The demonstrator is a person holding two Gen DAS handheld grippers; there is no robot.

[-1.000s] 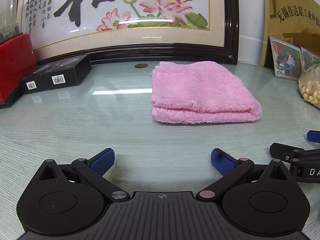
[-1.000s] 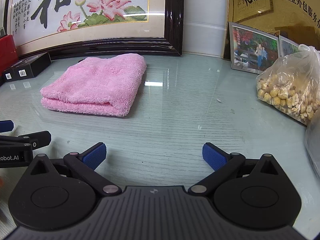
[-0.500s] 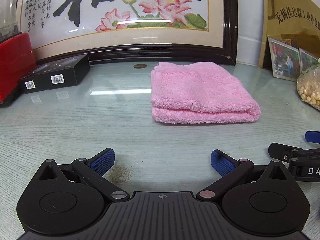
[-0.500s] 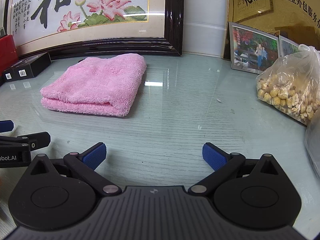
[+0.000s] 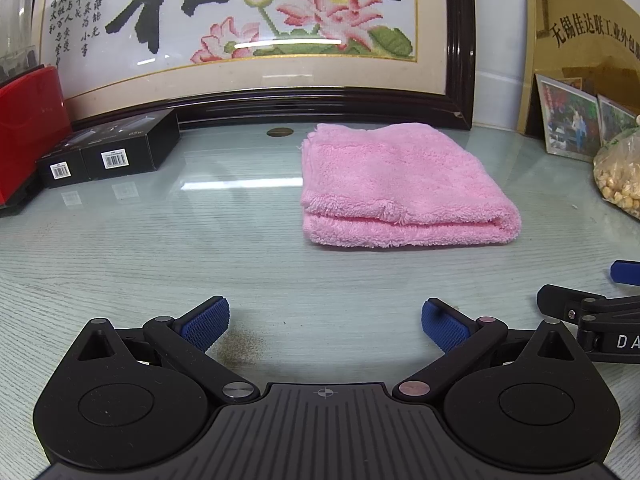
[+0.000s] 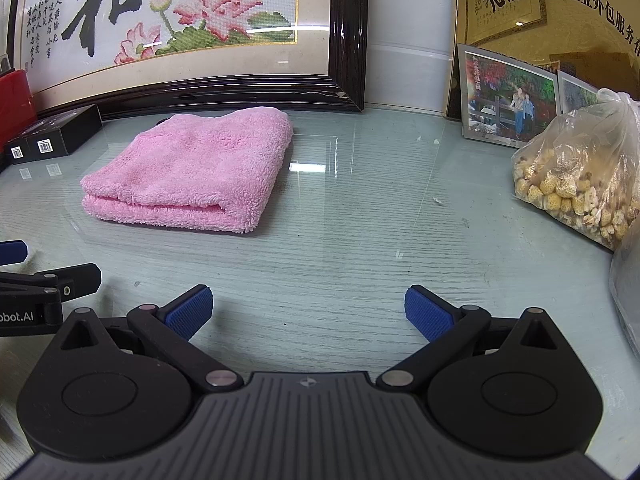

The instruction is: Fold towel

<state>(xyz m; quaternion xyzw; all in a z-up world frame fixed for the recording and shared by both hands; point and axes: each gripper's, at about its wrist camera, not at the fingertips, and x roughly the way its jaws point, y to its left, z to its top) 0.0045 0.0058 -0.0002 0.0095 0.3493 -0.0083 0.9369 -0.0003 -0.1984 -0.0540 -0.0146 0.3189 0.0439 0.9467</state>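
The pink towel (image 5: 404, 184) is seen lying on the glass-topped table (image 5: 160, 248), already folded into a thick, roughly square pad with stacked layers showing along its near edge and a rounded fold on one side. In the left wrist view it sits at about 1 o'clock, ahead of the left hand-held gripper (image 5: 325, 320); in the right wrist view it sits at about 11 o'clock from the right hand-held gripper (image 6: 308, 310). Both are held low over the table, well apart from the towel, with jaws spread wide and nothing between the blue pads. The towel is judged to be light, soft and plush, so it is expected to sag and slide over the smooth glass rather than keep its shape when lifted. If another fold is wanted, the near corners of the layered edge are best pinched through all layers at once, since a shallow grip could peel off the top layer only. Black boxes (image 5: 108, 152) lie at 10 o'clock in the left view, and a bag (image 6: 580, 176) of pale lumps at 2 o'clock in the right view; both are clear of the towel.
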